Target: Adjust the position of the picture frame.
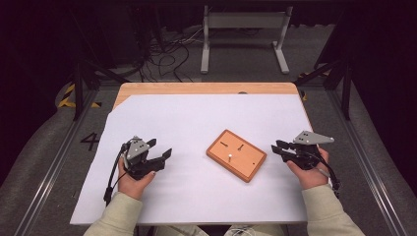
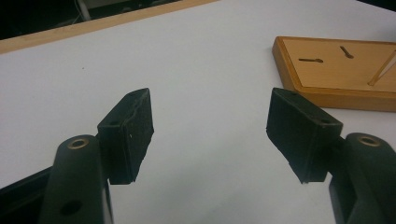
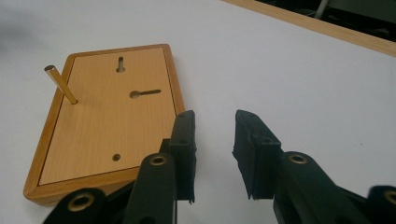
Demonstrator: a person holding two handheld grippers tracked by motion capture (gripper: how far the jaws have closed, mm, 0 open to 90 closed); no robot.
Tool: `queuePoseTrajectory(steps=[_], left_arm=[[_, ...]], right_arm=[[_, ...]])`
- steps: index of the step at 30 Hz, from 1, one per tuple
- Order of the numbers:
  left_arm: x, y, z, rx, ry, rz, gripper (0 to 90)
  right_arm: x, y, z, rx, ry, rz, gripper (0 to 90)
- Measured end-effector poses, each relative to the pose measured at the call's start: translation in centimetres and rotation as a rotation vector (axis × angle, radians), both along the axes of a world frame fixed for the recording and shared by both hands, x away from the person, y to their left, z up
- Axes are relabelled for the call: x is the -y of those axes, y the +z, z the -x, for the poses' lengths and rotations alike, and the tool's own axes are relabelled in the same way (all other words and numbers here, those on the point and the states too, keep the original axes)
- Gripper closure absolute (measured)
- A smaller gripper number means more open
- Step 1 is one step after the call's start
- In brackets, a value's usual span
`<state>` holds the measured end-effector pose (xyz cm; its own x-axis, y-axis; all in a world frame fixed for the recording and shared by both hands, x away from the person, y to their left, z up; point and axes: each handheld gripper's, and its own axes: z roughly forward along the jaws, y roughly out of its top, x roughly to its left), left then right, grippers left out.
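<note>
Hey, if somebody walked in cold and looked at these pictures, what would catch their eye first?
Probably the wooden board lying askew, right of centre on the white sheet, with a brass pin standing in it beside two keyhole slots. Next, the left gripper and right gripper flanking the board, jaws open and empty.

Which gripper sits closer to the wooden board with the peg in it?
Right. The right gripper sits just off the wooden board, at its right end; the left gripper is farther off, past its left corner. Both are open and empty.
</note>
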<state>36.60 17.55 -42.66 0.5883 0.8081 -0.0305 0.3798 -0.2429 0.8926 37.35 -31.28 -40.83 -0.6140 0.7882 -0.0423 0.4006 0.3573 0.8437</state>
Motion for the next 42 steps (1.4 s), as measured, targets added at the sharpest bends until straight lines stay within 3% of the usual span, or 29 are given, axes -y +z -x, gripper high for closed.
queuePoseTrajectory(steps=[6,15,16,20,22,25,32,35,42], left_arm=[[0.8,0.4,-0.5,0.001,-0.017,-0.010,37.3],[1.5,0.7,-1.3,-0.028,-0.040,0.008,48.3],[1.6,0.8,-1.4,-0.030,-0.038,0.000,51.1],[2.0,1.1,-1.7,-0.064,-0.025,-0.016,78.8],[2.1,1.2,-1.8,-0.078,-0.023,-0.016,88.6],[2.5,1.4,-2.0,-0.107,-0.039,-0.030,89.8],[3.4,1.5,-2.3,-0.111,-0.065,-0.048,89.8],[3.5,1.5,-2.4,-0.119,-0.070,-0.049,89.8],[3.3,1.5,-2.4,-0.132,-0.068,-0.049,89.7]], right_arm=[[0.2,0.1,0.3,-0.001,-0.008,0.001,69.2],[0.4,0.2,0.8,-0.010,-0.025,0.013,70.2],[0.4,0.2,0.9,-0.012,-0.027,0.012,70.6],[0.4,0.3,1.1,-0.022,-0.026,0.019,75.1],[0.4,0.3,1.2,-0.033,-0.021,0.018,77.4],[0.4,0.4,1.2,-0.035,-0.020,0.019,80.2],[0.2,0.5,1.4,-0.064,-0.015,0.037,88.9],[0.0,0.6,1.2,-0.110,-0.018,0.057,90.0],[-0.6,0.3,0.7,-0.170,-0.026,0.101,90.0]])
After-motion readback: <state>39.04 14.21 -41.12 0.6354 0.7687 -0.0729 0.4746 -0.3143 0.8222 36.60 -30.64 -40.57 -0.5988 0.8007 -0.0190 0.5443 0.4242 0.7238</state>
